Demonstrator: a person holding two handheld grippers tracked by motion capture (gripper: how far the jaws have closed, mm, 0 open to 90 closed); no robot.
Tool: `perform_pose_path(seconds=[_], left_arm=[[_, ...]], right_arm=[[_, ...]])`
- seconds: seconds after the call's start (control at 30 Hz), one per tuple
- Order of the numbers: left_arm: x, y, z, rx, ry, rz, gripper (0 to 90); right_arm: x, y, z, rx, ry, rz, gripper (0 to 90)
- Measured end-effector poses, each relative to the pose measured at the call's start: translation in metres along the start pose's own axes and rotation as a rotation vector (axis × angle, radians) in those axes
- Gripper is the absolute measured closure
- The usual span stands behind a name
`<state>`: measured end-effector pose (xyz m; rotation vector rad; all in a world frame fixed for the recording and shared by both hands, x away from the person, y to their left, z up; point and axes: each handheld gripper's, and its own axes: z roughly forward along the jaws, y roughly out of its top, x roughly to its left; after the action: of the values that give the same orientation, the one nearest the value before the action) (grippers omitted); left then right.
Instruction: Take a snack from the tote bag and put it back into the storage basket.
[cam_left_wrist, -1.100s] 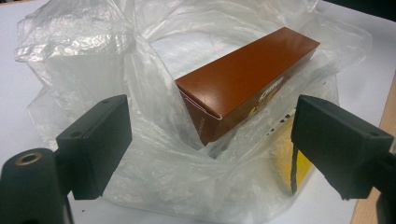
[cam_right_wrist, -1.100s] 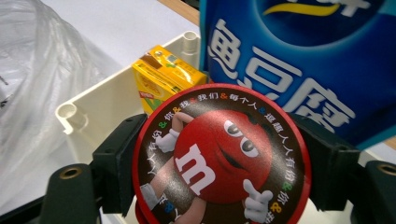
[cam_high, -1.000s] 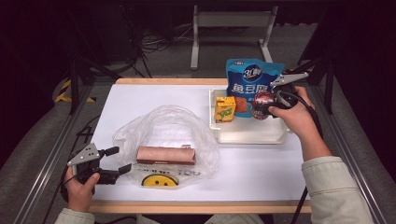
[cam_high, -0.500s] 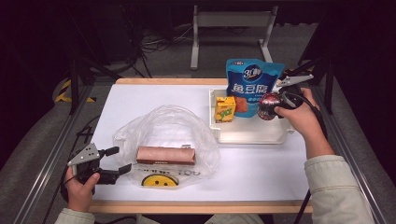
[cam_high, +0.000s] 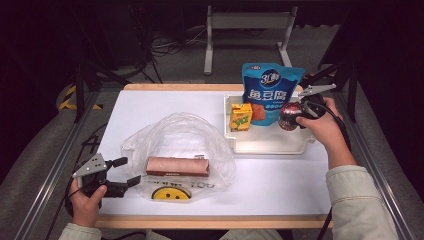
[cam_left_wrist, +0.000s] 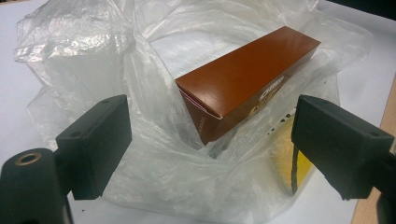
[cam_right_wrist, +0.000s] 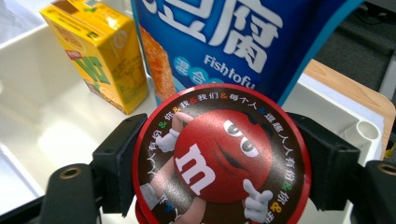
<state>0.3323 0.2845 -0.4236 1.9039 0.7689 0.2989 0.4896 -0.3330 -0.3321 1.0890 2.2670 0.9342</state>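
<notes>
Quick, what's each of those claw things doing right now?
Left gripper: open, at the plastic bag, holding nothing.
Right gripper: closed on the round M&M's container.

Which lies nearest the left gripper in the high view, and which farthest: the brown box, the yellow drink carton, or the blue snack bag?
From the left gripper:
1. Brown box, just to its right inside the clear plastic bag.
2. Yellow drink carton, at the left end of the white tray.
3. Blue snack bag, upright behind the carton, farther right.

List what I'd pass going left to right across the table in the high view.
Left tool → plastic bag holding a brown box → yellow juice carton → blue snack pouch → round red candy tin in the right tool.
</notes>
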Motion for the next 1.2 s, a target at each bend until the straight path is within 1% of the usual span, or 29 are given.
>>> perform_pose_path(seconds=[0.17, 0.5, 1.2], left_arm=[[0.0, 0.0, 0.0, -0.003, -0.002, 0.0, 13.0], [0.0, 0.0, 0.0, -0.002, -0.002, -0.001, 13.0], [0.0, -0.001, 0.0, 0.0, -0.003, 0.0, 13.0]], right_arm=[[-0.003, -0.003, 0.005, 0.005, -0.006, 0.003, 25.8], [-0.005, -0.012, 0.018, 0.032, -0.006, 0.005, 25.8], [-0.012, -0.026, 0.035, 0.083, -0.004, 0.045, 25.8]])
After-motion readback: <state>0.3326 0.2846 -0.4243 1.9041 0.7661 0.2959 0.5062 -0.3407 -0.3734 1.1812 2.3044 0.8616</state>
